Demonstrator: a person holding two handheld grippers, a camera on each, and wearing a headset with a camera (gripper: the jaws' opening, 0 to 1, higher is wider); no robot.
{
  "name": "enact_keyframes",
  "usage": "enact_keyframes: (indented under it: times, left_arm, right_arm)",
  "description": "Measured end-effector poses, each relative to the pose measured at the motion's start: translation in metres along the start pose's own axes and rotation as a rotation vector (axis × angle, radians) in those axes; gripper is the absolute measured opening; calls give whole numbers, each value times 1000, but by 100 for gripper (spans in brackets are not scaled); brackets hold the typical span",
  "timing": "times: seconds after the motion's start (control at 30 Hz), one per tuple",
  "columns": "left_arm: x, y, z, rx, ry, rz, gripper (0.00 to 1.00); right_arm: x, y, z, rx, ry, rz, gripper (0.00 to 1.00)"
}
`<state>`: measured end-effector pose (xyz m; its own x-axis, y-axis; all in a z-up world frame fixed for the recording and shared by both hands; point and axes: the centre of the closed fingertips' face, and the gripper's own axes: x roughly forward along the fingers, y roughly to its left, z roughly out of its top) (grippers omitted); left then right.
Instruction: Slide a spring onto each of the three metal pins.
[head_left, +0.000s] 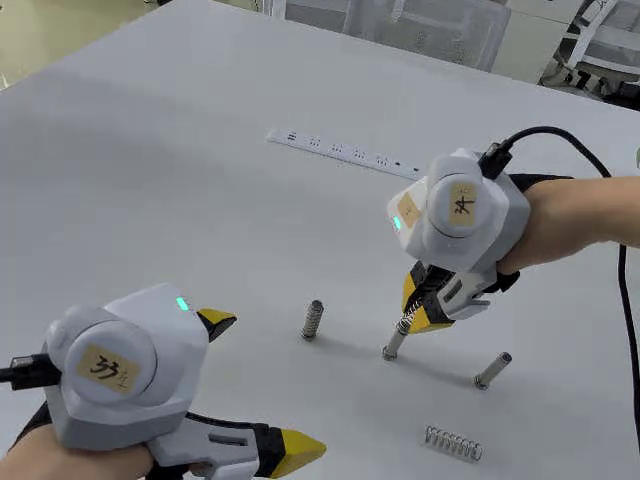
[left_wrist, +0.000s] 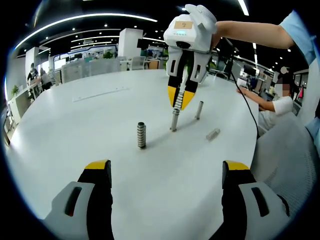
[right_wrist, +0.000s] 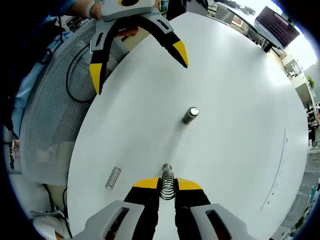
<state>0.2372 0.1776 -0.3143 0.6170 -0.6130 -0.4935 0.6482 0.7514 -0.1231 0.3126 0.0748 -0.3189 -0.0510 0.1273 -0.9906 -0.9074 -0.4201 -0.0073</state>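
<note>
- The right claw (head_left: 418, 312) is pinched shut on a spring (head_left: 405, 322) whose coils sit around the upper part of the middle pin (head_left: 392, 347). Spring and pin share one long axis, foot on the tabletop (head_left: 150, 180) and top up in the claw.
- Left of it a sprung pin (head_left: 312, 320) stands on end with coils over most of its length. To the right a bare pin (head_left: 492, 370) also stands on end.
- The head view has the pins leaning up and to the right, while the left gripper view shows them upright.
- A loose spring (head_left: 452, 443) lies flat near the bare pin, its long axis roughly left to right in the head view.
- The left claw (head_left: 258, 385) is spread wide and holds nothing, well back from the pins.
- The right gripper view looks down along the held spring and onto the sprung pin's round top. The head view adds a power strip (head_left: 345, 152) farther back.
</note>
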Motion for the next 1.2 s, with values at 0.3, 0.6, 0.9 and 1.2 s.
enact_keyframes:
  times: [0.3, 0.6, 0.9, 1.2]
  left_arm:
    - [-1, 1, -2, -11, 1, -1, 89]
    - [-1, 1, -3, -17, 0, -1, 88]
    - [-2, 1, -4, -22, 1, -2, 87]
    - [-2, 0, -4, -23, 3, -3, 87]
  right_arm:
    - [12, 0, 1, -12, 24, 23, 8]
    - [25, -1, -1, -22, 54, 41, 8]
    - [33, 1, -3, -23, 70, 54, 8]
    - [39, 1, -4, -18, 76, 65, 8]
